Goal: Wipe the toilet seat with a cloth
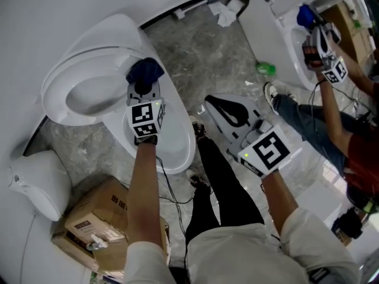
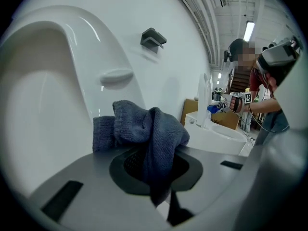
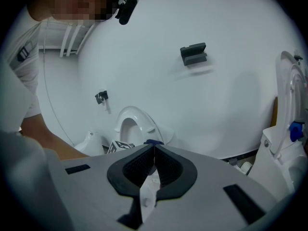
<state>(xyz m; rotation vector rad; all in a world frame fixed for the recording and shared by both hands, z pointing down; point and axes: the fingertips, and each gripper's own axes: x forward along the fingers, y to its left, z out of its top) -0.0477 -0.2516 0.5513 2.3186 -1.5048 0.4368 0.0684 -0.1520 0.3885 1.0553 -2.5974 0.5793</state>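
Observation:
In the head view a white toilet stands at the left, its seat (image 1: 59, 81) down around the open bowl. A dark blue cloth (image 1: 145, 71) rests on the seat's right side, bunched in my left gripper (image 1: 143, 87), which is shut on it. The left gripper view shows the cloth (image 2: 144, 129) draped from between the jaws of that gripper (image 2: 154, 155), with white porcelain (image 2: 43, 95) close behind. My right gripper (image 1: 211, 103) hovers over the floor to the right of the toilet, shut with nothing in it. In its own view the right gripper (image 3: 154, 150) points toward the toilet (image 3: 131, 124).
A cardboard box (image 1: 98, 218) lies on the floor at lower left beside a white ceramic piece (image 1: 35, 182). At upper right another person (image 1: 331, 117) works on a second toilet (image 1: 278, 16). Crumpled paper (image 1: 225, 13) and a green object (image 1: 266, 68) lie on the marbled floor.

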